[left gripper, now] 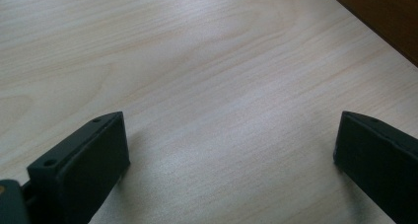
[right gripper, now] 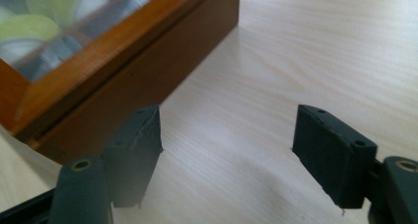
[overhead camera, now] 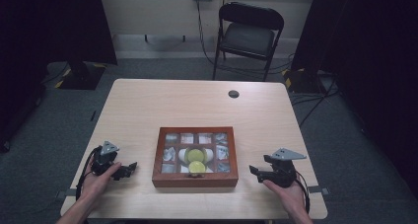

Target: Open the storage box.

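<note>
From above, we see the wooden box (overhead camera: 195, 157) near the worktop's (overhead camera: 148, 105) front edge, midway between its corners, glass lid closed over yellow-green and white things. Our left tool (overhead camera: 129, 168) and right tool (overhead camera: 254, 170) flank it, neither touching. Along the left tool (left gripper: 229, 140), jaws stand wide over bare wood. Along the right tool (right gripper: 226, 145), jaws wide, the box (right gripper: 123, 71) just beside. We judge nothing begun; opening remains.

No readable text, labels, brands, numbers or signs anywhere.
</note>
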A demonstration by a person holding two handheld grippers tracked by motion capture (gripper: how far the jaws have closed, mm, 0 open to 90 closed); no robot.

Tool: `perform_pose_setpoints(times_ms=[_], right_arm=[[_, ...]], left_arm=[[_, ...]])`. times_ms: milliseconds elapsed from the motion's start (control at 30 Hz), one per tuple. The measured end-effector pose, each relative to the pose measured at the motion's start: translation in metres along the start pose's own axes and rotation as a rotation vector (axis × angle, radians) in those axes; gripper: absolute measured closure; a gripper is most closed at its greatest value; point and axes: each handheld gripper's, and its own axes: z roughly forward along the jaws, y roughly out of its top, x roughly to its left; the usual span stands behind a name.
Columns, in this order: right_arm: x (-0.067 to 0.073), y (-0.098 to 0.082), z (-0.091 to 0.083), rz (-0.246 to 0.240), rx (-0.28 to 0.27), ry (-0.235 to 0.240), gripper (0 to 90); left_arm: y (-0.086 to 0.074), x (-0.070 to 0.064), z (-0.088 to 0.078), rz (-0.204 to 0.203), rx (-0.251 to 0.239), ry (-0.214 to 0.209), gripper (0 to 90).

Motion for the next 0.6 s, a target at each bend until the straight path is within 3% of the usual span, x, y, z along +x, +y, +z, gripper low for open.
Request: perform_pose_setpoints(times_ms=[333, 433, 600], right_arm=[[0.015, 0.014, -0.005, -0.016, -0.044, 0.085, 37.7], [0.023, 0.019, -0.005, -0.032, -0.055, 0.124, 40.4], [0.034, 0.028, -0.007, -0.061, -0.074, 0.151, 44.1]], left_arm=[[0.0, 0.0, 0.0, -0.004, -0.003, 0.0, 0.0], [0.0, 0.0, 0.0, 0.001, 0.0, 0.001, 0.0], [0.0, 0.0, 0.0, 0.0, 0.0, 0.0, 0.0]])
